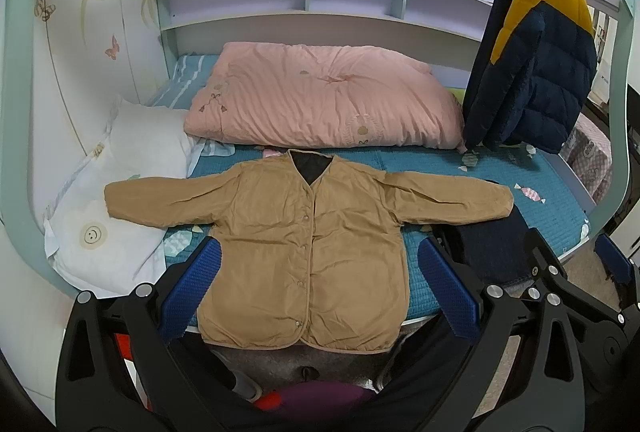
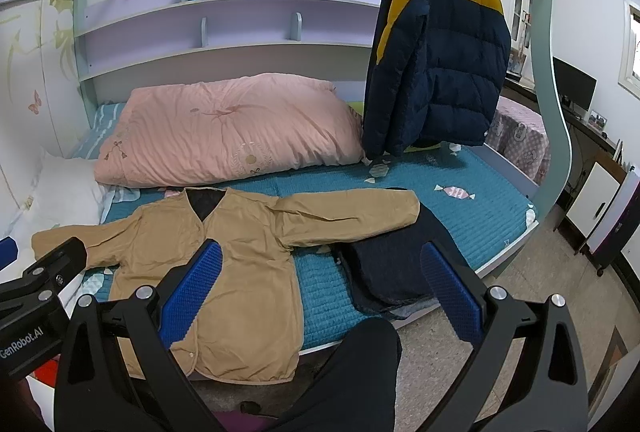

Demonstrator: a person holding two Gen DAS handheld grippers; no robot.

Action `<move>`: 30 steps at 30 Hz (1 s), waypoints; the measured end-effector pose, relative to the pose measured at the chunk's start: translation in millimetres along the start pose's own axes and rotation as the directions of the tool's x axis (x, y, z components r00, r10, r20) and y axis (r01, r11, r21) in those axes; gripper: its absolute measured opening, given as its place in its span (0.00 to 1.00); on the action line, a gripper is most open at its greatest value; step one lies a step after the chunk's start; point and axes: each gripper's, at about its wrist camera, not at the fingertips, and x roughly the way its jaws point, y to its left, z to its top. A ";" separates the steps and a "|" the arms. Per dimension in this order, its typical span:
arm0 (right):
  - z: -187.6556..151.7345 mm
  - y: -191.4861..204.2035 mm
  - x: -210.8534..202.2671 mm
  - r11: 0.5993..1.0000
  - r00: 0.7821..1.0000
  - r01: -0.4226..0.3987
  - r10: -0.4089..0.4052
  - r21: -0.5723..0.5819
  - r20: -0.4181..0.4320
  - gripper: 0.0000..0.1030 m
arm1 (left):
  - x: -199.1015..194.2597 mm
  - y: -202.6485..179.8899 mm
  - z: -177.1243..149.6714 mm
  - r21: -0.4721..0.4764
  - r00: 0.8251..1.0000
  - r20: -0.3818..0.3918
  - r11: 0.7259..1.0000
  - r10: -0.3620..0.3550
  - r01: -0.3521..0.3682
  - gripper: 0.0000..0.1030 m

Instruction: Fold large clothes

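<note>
Our left gripper (image 1: 316, 292) and right gripper (image 2: 320, 288) hover with jaws spread and empty above the near edge of the bed (image 1: 560, 199), where the tan button-front jacket (image 1: 304, 240) lies flat, sleeves outstretched, beside a folded dark garment (image 2: 384, 272). Folding has not begun; next, we judge, a sleeve must be pinched. Beyond lie a pink quilt (image 1: 320, 99) and a hanging puffer jacket (image 2: 440, 71).
</note>
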 end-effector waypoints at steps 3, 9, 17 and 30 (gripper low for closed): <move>-1.8 0.6 0.1 1.000 1.000 -0.001 0.001 0.001 -0.005 0.93 | -1.2 -3.4 -5.5 0.000 1.000 -0.002 1.000 0.000 0.000 0.95; -0.1 5.3 8.9 1.000 0.999 -0.007 0.007 0.004 -0.037 0.93 | 6.2 -0.9 -6.1 -0.005 1.000 -0.029 1.000 0.001 -0.002 0.95; 2.8 24.6 34.8 1.000 0.995 -0.023 0.021 -0.015 -0.100 0.93 | 37.6 17.7 -2.7 -0.038 0.995 -0.096 0.999 0.009 -0.012 0.95; 3.2 112.2 110.0 0.988 0.962 -0.092 0.056 -0.126 -0.266 0.93 | 119.1 98.8 -2.6 -0.141 0.959 -0.279 0.986 0.043 -0.085 0.95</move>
